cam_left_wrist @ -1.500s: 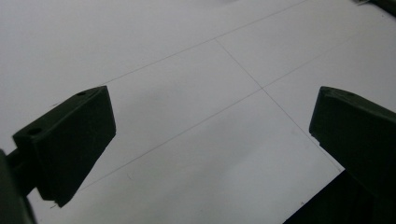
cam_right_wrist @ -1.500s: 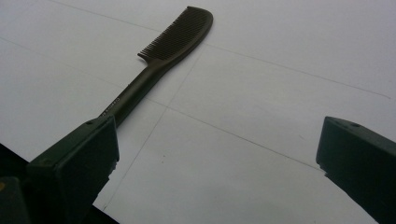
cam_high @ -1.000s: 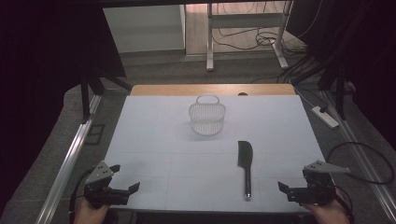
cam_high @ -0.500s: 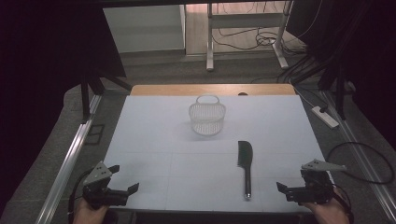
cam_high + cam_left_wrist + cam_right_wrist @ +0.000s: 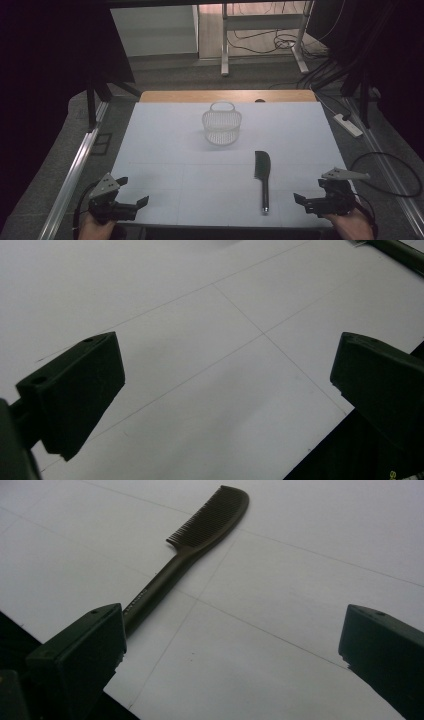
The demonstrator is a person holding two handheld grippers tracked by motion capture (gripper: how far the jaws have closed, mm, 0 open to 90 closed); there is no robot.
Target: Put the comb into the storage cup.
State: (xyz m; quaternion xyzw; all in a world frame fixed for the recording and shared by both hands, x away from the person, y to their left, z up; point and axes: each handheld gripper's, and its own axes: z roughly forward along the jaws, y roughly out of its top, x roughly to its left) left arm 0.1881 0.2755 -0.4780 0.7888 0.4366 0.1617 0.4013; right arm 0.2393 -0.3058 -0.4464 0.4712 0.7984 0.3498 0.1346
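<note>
The comb [image 5: 262, 175] lies lengthwise, handle toward the person, just left of the right claw [image 5: 306, 201]; both claws gape wide, the left claw [image 5: 131, 206] well apart.

1. The left gripper [image 5: 134, 201] sits at the near left corner, held by the left hand [image 5: 97, 227]; its jaws stand wide apart, pointing right.
2. The right gripper [image 5: 300, 199] sits at the near right, gripped by the right hand [image 5: 350, 225]; jaws spread wide, pointing left.
</note>
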